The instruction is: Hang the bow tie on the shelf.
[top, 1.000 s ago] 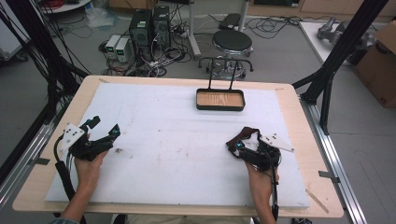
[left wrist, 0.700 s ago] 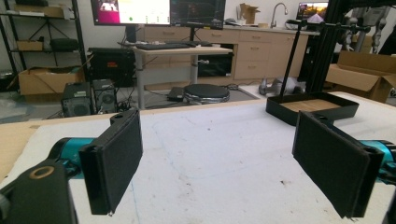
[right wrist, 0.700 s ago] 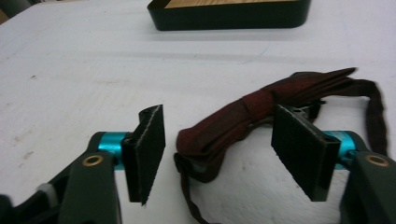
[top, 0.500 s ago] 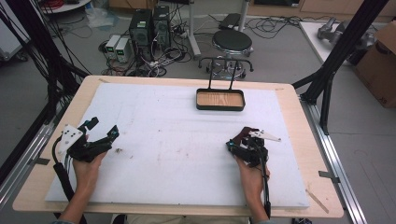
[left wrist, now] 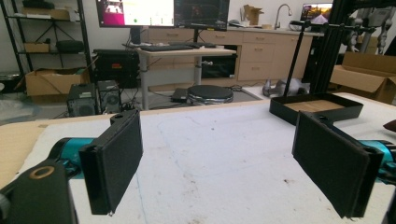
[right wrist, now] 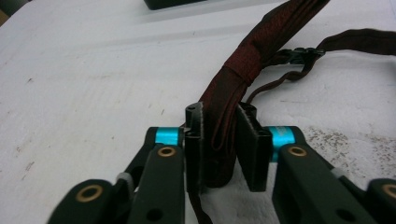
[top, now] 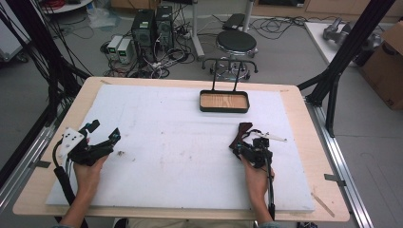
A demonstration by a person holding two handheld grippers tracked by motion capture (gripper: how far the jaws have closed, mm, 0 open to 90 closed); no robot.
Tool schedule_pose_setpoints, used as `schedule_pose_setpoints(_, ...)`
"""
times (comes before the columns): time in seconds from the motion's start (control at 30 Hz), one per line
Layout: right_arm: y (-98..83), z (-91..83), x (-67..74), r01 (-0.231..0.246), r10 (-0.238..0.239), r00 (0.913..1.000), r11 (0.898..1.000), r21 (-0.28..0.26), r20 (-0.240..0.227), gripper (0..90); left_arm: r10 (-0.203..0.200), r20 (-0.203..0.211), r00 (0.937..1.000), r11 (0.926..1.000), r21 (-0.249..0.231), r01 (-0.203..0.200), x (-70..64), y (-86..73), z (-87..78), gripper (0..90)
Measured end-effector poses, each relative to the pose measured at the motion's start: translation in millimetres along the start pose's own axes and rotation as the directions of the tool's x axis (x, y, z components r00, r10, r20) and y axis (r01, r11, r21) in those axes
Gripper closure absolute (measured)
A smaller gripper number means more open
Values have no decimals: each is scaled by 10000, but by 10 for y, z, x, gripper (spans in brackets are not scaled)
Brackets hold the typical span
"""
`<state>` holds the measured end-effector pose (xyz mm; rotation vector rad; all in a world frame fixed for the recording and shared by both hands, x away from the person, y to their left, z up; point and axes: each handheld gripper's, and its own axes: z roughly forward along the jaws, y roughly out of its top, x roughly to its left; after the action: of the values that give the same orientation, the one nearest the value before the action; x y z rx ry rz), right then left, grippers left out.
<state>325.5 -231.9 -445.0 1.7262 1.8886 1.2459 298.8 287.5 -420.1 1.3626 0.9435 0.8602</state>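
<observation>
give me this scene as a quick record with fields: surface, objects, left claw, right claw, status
surface: white foam sheet on a wooden table
objects: dark red strap with a black buckle; black tray with a wood-look floor, at the far edge of the sheet
left claw: jaws wide apart, nothing between them, resting at the left of the sheet
right claw: jaws have just been closing, now pressed on a folded part of the strap
status: strap gripped, lying on the sheet, short of the tray
</observation>
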Motion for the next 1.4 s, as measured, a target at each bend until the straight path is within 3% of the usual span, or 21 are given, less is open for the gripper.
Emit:
schedule_pose_setpoints(0.1,0,-12,17,40,-39,10000,10000,-80,29,811,27,36,10000,10000,-6,-27,-6,0,6,168)
schedule_pose_setpoints(0.43,96,-190,-5,-89,73,9999,9903,-1388,-125,839,-36,-9,10000,9999,-109,36,-4,3,7,172)
schedule_pose_setpoints(0.6,173,-262,-37,-301,294,9995,9787,-2033,-66,839,-15,32,10000,9999,-116,15,-6,2,16,173)
schedule_pose_setpoints(0.63,228,-295,-58,-378,384,9993,9716,-2337,-21,839,-20,28,10000,9999,-123,20,-9,2,22,174)
schedule_pose_setpoints(0.7,248,-306,-66,-359,376,9993,9692,-2438,22,839,-16,52,10000,9999,-127,17,-13,2,27,173)
schedule_pose_setpoints(0.77,349,-349,-86,-275,338,9993,9590,-2822,177,839,30,80,10000,9999,-109,-29,-20,4,32,173)
schedule_pose_setpoints(0.93,472,-381,-79,-275,381,9989,9512,-3075,287,840,43,73,10000,9999,-102,-43,-22,3,37,173)
schedule_pose_setpoints(0.97,544,-388,-80,-168,317,9987,9428,-3329,394,840,10,88,10000,9999,-110,-9,-24,2,38,173)
schedule_pose_setpoints(1.13,672,-393,-70,-228,428,9979,9344,-3555,483,840,37,93,9999,9999,-96,-36,-25,2,38,174)
schedule_pose_setpoints(1.4,994,-383,-17,140,125,9980,9120,-4100,618,840,46,125,9999,10000,-79,-45,-28,2,41,173)
